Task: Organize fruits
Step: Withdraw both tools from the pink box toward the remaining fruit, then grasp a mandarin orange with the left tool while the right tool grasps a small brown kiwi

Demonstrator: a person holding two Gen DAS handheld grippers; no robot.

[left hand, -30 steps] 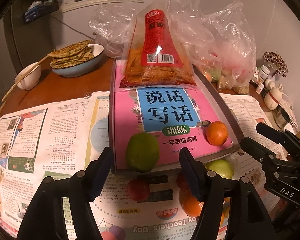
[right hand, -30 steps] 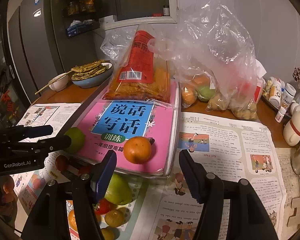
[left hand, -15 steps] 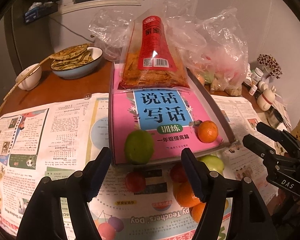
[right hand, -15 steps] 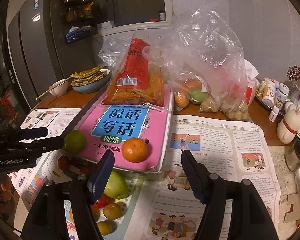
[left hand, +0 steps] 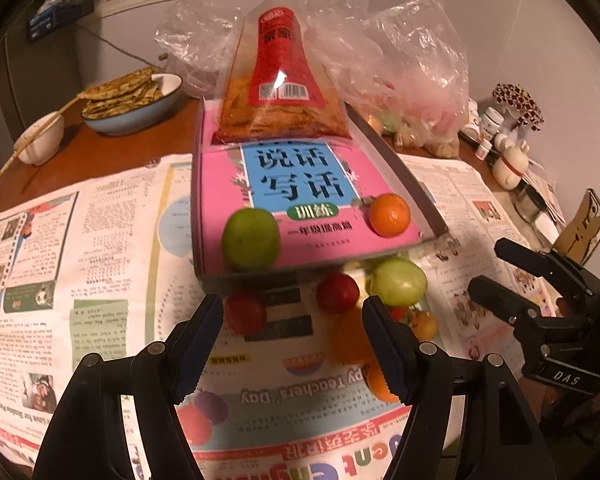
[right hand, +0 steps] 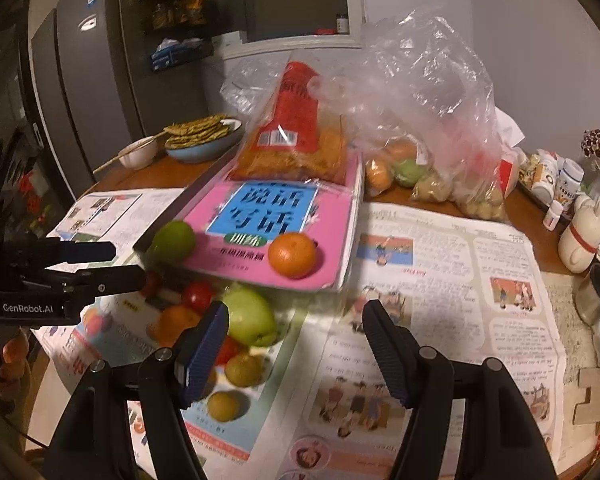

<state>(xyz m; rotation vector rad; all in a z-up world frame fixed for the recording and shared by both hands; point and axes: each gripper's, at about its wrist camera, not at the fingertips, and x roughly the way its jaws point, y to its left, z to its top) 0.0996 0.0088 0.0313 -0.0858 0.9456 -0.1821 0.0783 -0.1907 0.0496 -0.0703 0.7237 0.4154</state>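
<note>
A green fruit (left hand: 250, 238) and an orange (left hand: 389, 215) rest on a pink book (left hand: 300, 184) lying in a box. In front of the box, on newspaper, lie two red fruits (left hand: 337, 292), a green apple (left hand: 398, 282) and more oranges (left hand: 350, 340). My left gripper (left hand: 292, 344) is open and empty, just short of the red fruits. My right gripper (right hand: 294, 350) is open and empty, beside the green apple (right hand: 249, 317) and small yellow-brown fruits (right hand: 244, 368). The orange (right hand: 292, 255) and green fruit (right hand: 172, 241) show there too.
A red snack bag (left hand: 280, 92) lies on the book's far end. Clear plastic bags with fruit (right hand: 420, 168) stand behind. A bowl of flatbreads (left hand: 130, 100), a white bowl with chopsticks (left hand: 40, 140), bottles and a figurine (right hand: 580, 236) stand around. Newspaper (right hand: 440, 280) covers the table.
Both grippers have drawn back and up from the book, so more fruit in front of the box shows. Both stay open. Nothing was picked up.
</note>
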